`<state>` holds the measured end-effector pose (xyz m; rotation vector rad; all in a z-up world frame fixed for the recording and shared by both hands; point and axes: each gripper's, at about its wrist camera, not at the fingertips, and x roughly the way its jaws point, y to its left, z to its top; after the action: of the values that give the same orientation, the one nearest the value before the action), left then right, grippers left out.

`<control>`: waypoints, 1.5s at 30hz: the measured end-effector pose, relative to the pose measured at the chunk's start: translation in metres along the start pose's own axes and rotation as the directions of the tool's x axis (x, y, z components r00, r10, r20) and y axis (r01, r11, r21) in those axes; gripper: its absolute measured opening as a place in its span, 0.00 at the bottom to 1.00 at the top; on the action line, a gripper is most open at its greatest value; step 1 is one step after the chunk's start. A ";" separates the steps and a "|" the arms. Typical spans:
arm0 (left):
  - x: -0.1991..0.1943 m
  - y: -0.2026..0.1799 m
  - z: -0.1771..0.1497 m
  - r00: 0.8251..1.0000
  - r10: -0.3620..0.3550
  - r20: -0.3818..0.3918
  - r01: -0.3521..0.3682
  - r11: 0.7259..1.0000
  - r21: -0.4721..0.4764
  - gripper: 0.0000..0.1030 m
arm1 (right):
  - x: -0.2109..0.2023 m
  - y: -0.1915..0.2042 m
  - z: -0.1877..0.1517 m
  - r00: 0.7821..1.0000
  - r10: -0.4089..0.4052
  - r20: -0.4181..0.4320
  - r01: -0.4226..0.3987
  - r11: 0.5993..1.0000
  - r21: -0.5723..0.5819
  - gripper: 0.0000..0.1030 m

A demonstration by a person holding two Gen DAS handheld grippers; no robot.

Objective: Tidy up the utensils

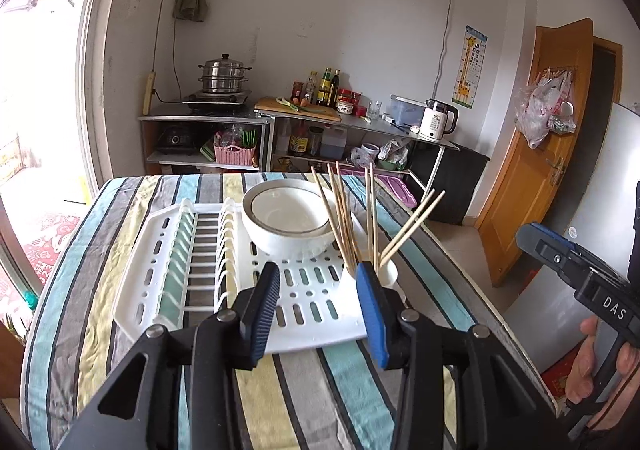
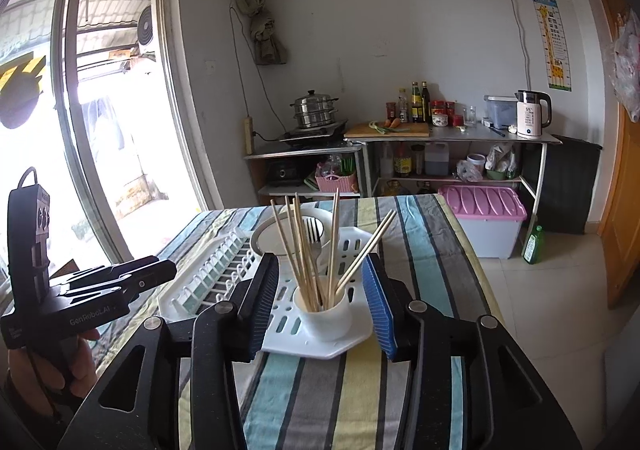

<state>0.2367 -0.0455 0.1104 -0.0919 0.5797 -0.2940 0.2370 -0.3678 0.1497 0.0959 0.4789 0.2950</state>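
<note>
Seemingly done: both tongs hang wide open and empty above the striped cloth.

Nearest, the right gripper (image 2: 320,298) frames the white holder cup (image 2: 322,316), chopsticks (image 2: 304,262) and fork (image 2: 316,240) upright inside; the left gripper (image 1: 320,310) faces the drying rack (image 1: 200,274), the bowl (image 1: 288,223) beyond. Next probably means withdrawing without knocking the chopsticks.

L gripper (image 1: 318,282) open, empty | chopsticks (image 1: 344,217) upright in cup (image 1: 386,274) | bowl (image 1: 288,215) on rack (image 1: 136,270)
</note>
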 end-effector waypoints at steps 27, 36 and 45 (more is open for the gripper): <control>-0.115 0.001 -0.159 0.984 0.175 0.015 -0.175 0.984 -0.024 0.44 | -0.104 0.059 -0.152 0.996 -0.062 -0.058 0.059 0.997 -0.046 0.56; -0.115 -0.001 -0.176 0.983 0.185 0.005 -0.185 0.983 -0.020 0.44 | -0.104 0.070 -0.166 0.996 -0.052 -0.075 0.047 0.996 -0.071 0.56; -0.116 -0.004 -0.176 0.983 0.183 0.007 -0.183 0.983 -0.015 0.44 | -0.106 0.070 -0.165 0.996 -0.057 -0.067 0.052 0.996 -0.070 0.56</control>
<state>0.0462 -0.0153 0.0255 -0.0527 0.5776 -0.1104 0.0521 -0.3294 0.0612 0.0064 0.5381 0.2611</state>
